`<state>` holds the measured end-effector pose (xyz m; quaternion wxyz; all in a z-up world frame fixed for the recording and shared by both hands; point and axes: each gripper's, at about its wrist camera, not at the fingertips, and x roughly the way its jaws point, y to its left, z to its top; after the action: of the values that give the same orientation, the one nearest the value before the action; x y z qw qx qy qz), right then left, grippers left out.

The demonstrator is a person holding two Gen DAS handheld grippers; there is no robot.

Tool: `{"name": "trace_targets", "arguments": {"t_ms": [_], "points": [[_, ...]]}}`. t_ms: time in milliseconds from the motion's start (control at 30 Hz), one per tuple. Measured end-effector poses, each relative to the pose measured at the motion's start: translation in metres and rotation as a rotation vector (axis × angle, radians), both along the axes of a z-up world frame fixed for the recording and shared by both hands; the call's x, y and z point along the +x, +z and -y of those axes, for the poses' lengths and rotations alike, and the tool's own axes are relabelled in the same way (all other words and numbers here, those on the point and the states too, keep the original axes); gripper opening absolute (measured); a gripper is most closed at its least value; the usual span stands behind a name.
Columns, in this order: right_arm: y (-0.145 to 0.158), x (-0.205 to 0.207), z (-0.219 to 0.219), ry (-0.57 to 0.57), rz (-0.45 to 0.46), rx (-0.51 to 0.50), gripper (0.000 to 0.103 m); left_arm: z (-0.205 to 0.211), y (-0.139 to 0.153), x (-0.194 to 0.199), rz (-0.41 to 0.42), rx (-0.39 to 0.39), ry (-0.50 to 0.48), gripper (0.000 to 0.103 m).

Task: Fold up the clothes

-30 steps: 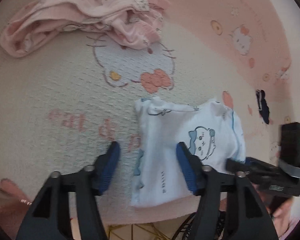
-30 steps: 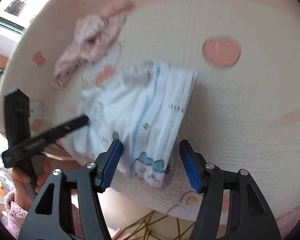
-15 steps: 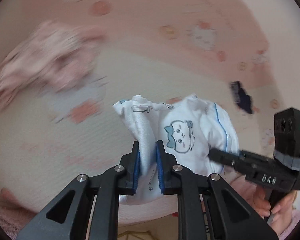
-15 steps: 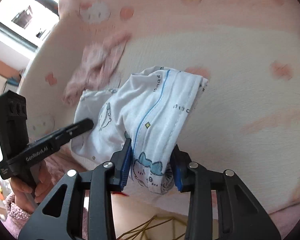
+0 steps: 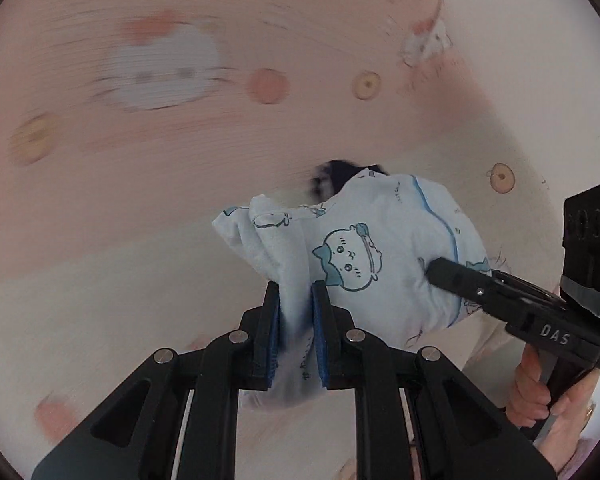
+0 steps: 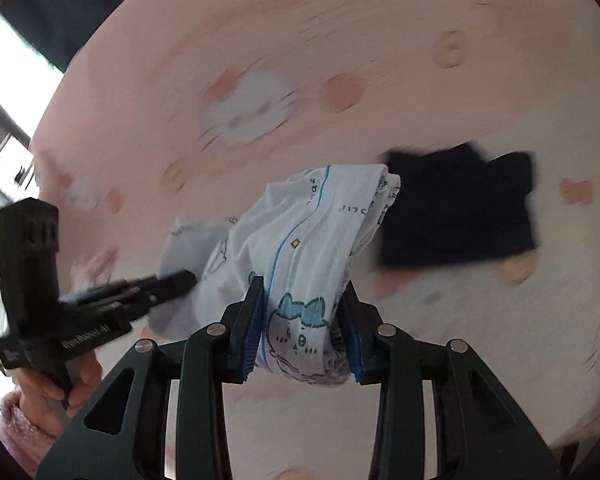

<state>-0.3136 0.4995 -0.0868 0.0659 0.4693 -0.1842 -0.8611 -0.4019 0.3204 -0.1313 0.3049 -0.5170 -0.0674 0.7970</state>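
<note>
Spreading across both views: a pink bedsheet (image 5: 148, 208) printed with cartoon cats and dots, blurring with motion, the bed itself serving as the work surface. Lying flat at the right of the right wrist view: a dark navy garment (image 6: 460, 208), well apart from the claws, its top just peeking out behind the white bundle near the centre of the left wrist view (image 5: 340, 168). Hanging between the two claws, lifted clear of the sheet: a folded white garment (image 5: 380, 248) with blue piping and a cat-face print, sitting mid-frame in both views (image 6: 308, 232). Pinching its left edge at lower centre: the left claw (image 5: 296, 336), blue pads nearly together with only a bunched fold of cloth between them; showing also at the left of the right wrist view (image 6: 180, 280), tip buried in the fabric. Clamping the thicker right end: the right claw (image 6: 300, 332), pads held further apart by the stacked layers; appearing too at the right of the left wrist view (image 5: 440, 272), nose pressing into the cloth. Judging by the compact bundle, looking like the carrying step, with folding of this piece seemingly finished. Needing next: keeping both grips level so the layers are not slipping, lowering onto a free patch of sheet, likely beside the navy piece, then easing both claws apart.
</note>
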Motion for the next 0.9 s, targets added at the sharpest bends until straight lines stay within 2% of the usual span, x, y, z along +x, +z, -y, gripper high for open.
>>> {"name": "trace_targets", "arguments": {"t_ms": [100,233,367,433,467,533,667,700,800,867,900], "points": [[-0.009,-0.019,-0.05,-0.086,-0.024,-0.008,0.036,-0.049,-0.006,-0.023,-0.011,0.01,-0.034,0.016],[-0.027,-0.044,-0.102,-0.163,-0.034,0.012,0.036,-0.093,-0.023,-0.045,-0.047,0.013,-0.061,0.016],[-0.06,-0.058,-0.136,-0.226,0.021,0.025,0.039,-0.116,-0.07,-0.057,-0.028,-0.035,-0.06,0.019],[-0.078,-0.059,-0.147,-0.264,0.09,0.054,0.04,-0.119,-0.092,-0.06,0.031,-0.075,-0.062,0.041],[-0.081,-0.057,-0.155,-0.297,0.104,0.06,0.043,-0.116,-0.094,-0.06,0.04,-0.064,-0.059,0.042],[-0.074,-0.046,-0.175,-0.394,0.071,0.041,0.045,-0.106,-0.081,-0.058,0.028,-0.01,-0.055,0.042],[-0.047,-0.028,-0.191,-0.456,-0.035,-0.011,0.043,-0.097,-0.042,-0.05,-0.107,0.08,-0.052,0.042],[-0.044,-0.028,-0.187,-0.437,-0.04,-0.012,0.041,-0.103,-0.037,-0.048,-0.123,0.082,-0.083,0.042],[-0.058,-0.047,-0.147,-0.251,0.049,0.037,0.041,-0.132,-0.045,-0.044,-0.1,0.028,-0.183,0.042],[-0.075,-0.058,-0.131,-0.191,0.116,0.091,0.04,-0.145,-0.062,-0.046,-0.079,-0.053,-0.207,0.042],[-0.085,-0.06,-0.129,-0.194,0.14,0.113,0.038,-0.147,-0.071,-0.048,-0.067,-0.094,-0.211,0.037]]}}
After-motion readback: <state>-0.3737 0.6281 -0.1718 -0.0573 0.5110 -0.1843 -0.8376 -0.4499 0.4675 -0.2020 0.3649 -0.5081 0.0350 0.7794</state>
